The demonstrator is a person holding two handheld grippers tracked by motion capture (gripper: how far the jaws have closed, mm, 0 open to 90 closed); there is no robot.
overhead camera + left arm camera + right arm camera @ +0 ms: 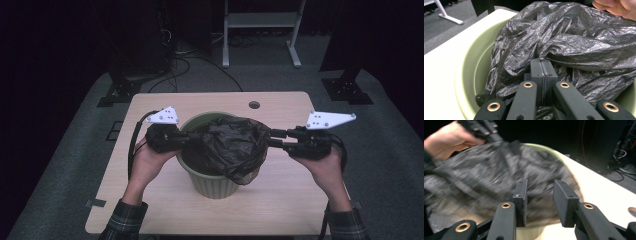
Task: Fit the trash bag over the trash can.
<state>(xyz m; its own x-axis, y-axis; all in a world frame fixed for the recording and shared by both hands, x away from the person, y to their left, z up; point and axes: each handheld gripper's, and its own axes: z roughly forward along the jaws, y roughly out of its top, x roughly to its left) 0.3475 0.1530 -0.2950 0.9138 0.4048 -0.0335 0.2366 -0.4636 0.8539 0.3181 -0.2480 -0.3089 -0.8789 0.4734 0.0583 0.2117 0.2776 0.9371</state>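
A pale green bin (215, 182) stands in the middle of the light wooden table (150, 205), and a crumpled black plastic bag (235, 145) lies over its mouth and hangs over the front rim. My left gripper (187, 137) is at the bin's left rim. In the left gripper view its jaws (544, 67) are pressed together on a fold of the bag (574, 45), inside the bin's rim (466, 75). My right gripper (272, 137) sits at the bag's right edge. Its pads (540, 195) stand apart with a clear gap, and the blurred bag (474, 175) lies just beyond them.
The table has a small round hole (254, 105) near its far edge. A white frame stand (260, 20), cables (185, 65) and dark stand bases (117, 92) are on the grey floor behind the table.
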